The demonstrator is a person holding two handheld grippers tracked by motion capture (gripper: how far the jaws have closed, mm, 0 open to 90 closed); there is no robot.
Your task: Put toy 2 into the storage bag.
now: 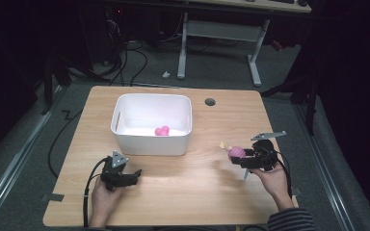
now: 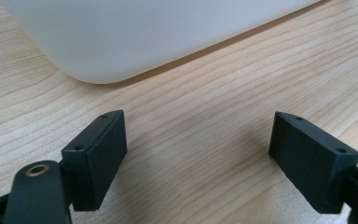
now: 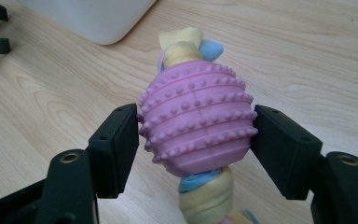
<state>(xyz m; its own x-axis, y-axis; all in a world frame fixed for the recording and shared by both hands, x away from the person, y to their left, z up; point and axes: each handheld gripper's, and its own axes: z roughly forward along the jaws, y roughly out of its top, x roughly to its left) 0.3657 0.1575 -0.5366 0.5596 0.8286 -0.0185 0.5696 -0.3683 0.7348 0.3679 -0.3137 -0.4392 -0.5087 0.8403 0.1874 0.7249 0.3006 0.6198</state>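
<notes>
The right tool [image 3: 196, 135] grips a pink ridged toy [image 3: 198, 119]; the high view adds the left tool [image 1: 134, 176], wide open, and the white bin [image 1: 151, 139].

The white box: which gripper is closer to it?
Left. The left gripper sits just in front of the white box, jaws open. The right gripper is off to its right side, holding the pink toy.

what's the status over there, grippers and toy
Right gripper shut on the pink ribbed rubber toy, lifted off the wooden table. Left gripper open, empty. White plastic bin ahead, path clear.
</notes>
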